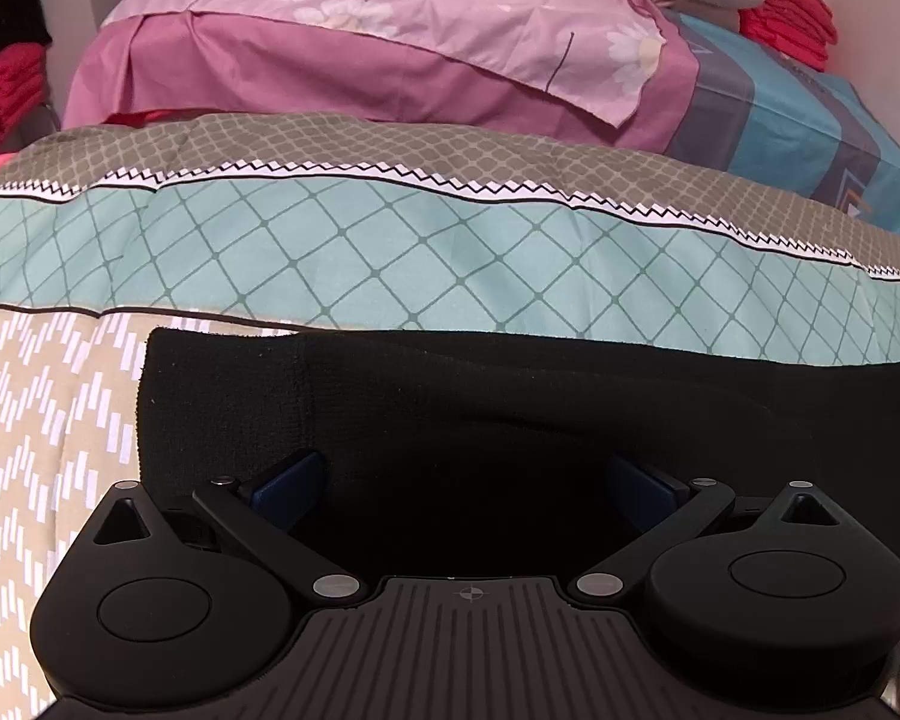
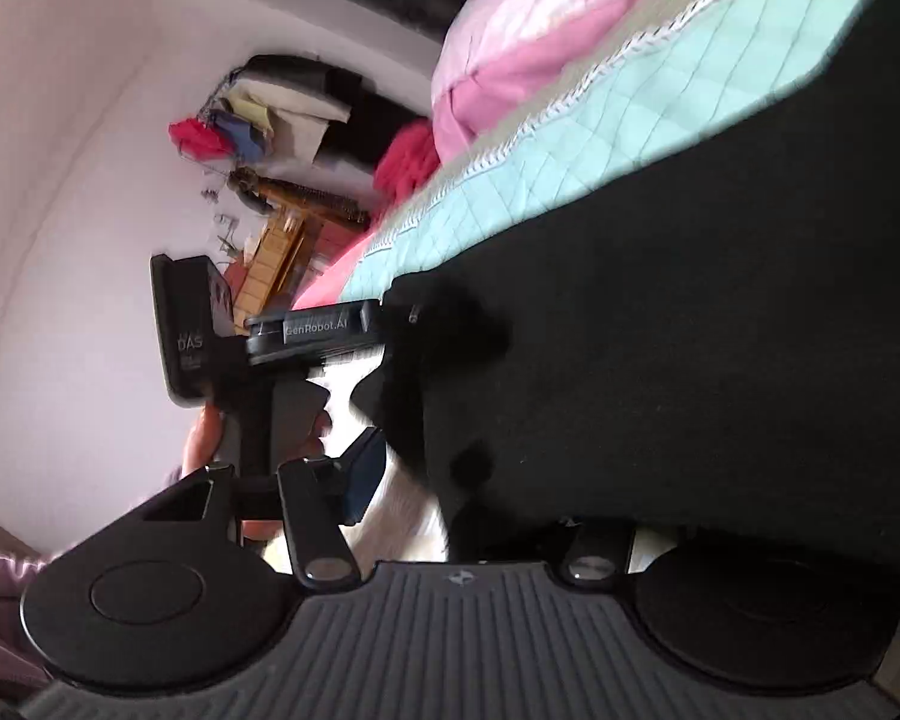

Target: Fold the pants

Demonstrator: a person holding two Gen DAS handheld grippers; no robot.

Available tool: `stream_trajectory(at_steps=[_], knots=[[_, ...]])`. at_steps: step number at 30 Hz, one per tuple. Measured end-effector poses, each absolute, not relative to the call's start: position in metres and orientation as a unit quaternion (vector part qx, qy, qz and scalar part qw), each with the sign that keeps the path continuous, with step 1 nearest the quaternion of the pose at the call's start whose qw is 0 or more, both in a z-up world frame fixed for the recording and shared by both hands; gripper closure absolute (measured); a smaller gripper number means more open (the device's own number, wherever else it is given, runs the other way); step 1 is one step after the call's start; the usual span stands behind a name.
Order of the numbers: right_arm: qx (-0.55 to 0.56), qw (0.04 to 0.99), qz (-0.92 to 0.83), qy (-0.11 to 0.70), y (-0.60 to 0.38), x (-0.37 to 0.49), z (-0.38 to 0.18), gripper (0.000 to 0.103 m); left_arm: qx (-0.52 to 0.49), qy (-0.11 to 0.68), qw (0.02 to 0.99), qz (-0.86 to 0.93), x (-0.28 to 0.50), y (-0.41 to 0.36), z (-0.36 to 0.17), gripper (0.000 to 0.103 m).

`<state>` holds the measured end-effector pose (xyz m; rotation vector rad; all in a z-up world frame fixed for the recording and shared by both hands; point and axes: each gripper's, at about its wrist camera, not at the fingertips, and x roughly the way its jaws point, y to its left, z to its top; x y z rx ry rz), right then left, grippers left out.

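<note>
The black pants (image 1: 450, 408) lie on the patterned quilt (image 1: 342, 252) as a wide dark band across the bed. My left gripper (image 1: 468, 480) sits low over the pants' near edge with its blue-padded fingers (image 1: 288, 480) spread wide apart and nothing between them. In the right wrist view, rolled on its side, the pants (image 2: 690, 312) fill the right half. My right gripper (image 2: 480, 480) has one blue pad (image 2: 363, 474) showing; the other finger is hidden under the black cloth. The left gripper (image 2: 312, 330) shows there at the pants' edge.
A pink floral pillow (image 1: 390, 18) and a blue striped pillow (image 1: 798, 120) lie beyond the quilt. Folded red cloth (image 1: 792, 18) sits at the back right. A cluttered shelf with clothes (image 2: 282, 138) stands by the white wall.
</note>
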<state>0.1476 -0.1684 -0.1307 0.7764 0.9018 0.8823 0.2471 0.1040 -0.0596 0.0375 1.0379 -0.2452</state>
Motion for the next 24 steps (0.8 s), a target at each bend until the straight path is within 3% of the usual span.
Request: stream_trajectory(at_steps=[4, 5, 7, 12, 14, 20, 22, 24], knots=[[0.096, 0.784, 0.454, 0.413, -0.138, 0.097, -0.095, 0.037, 0.020, 0.491, 0.863, -0.119, 0.244, 0.104, -0.060, 0.000], [0.084, 0.784, 0.441, 0.428, -0.146, 0.097, -0.086, 0.032, 0.021, 0.490, 0.863, -0.120, 0.244, 0.103, -0.060, 0.000], [0.092, 0.789, 0.418, 0.441, -0.168, 0.096, -0.067, 0.033, 0.022, 0.486, 0.865, -0.123, 0.241, 0.104, -0.060, 0.000], [0.103, 0.874, 0.327, 0.346, -0.228, 0.110, -0.018, 0.036, 0.040, 0.462, 0.877, -0.126, 0.229, 0.101, -0.063, 0.000], [0.053, 0.896, 0.294, 0.329, -0.215, 0.132, -0.020, 0.044, 0.048, 0.452, 0.882, -0.122, 0.226, 0.098, -0.064, 0.000], [-0.015, 0.889, 0.287, 0.356, -0.180, 0.175, -0.064, 0.045, 0.058, 0.440, 0.888, -0.121, 0.223, 0.097, -0.067, 0.000], [-0.045, 0.889, 0.256, 0.376, -0.169, 0.178, -0.084, 0.059, 0.059, 0.436, 0.890, -0.123, 0.221, 0.097, -0.067, 0.000], [-0.058, 0.898, 0.246, 0.359, -0.170, 0.165, -0.076, 0.101, 0.062, 0.432, 0.891, -0.124, 0.219, 0.097, -0.068, 0.000]])
